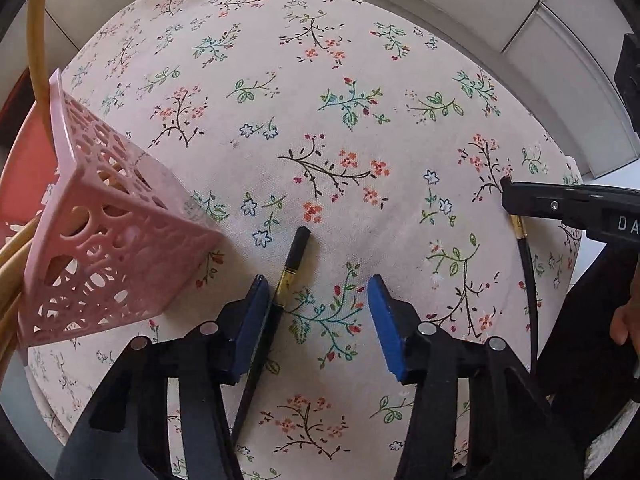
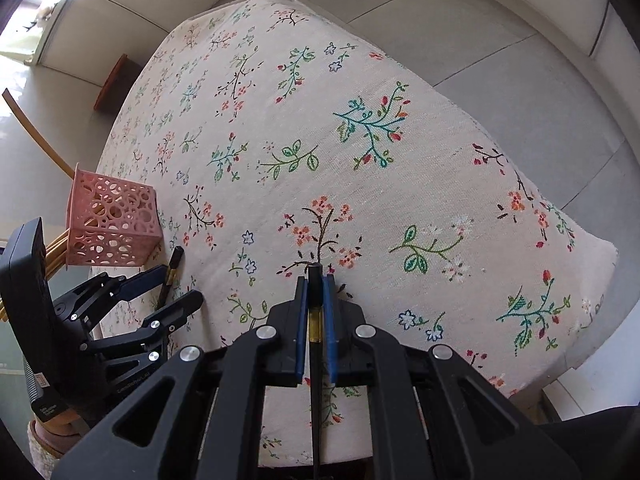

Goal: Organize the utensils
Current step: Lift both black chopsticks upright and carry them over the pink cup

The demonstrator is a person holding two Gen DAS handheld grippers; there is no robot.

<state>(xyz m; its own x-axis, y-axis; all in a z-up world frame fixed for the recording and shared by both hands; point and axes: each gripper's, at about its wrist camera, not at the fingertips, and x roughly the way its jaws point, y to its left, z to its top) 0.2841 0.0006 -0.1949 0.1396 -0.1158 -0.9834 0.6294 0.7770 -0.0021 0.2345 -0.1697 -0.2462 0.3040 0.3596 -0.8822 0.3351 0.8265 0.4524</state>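
Note:
A black chopstick (image 1: 294, 256) with a gold band lies on the floral tablecloth (image 1: 280, 60). My left gripper (image 1: 317, 280) points down over it, open; the stick lies against the inside of the left blue pad (image 1: 252, 320), well clear of the right one. In the right wrist view, this gripper (image 2: 182, 282) straddles the same chopstick (image 2: 173, 268). My right gripper (image 2: 315, 280) is shut on a second black chopstick (image 2: 315, 320), gripped around its gold band. That pair shows at the left wrist view's right edge, gripper (image 1: 508, 196) above stick (image 1: 526, 256).
A pink perforated basket (image 1: 108, 240) (image 2: 112, 220) stands near the table's left edge, close to my left gripper, with several light wooden sticks (image 1: 12, 248) in it. A person's hand (image 1: 622, 320) is at the right. Tiled floor surrounds the table.

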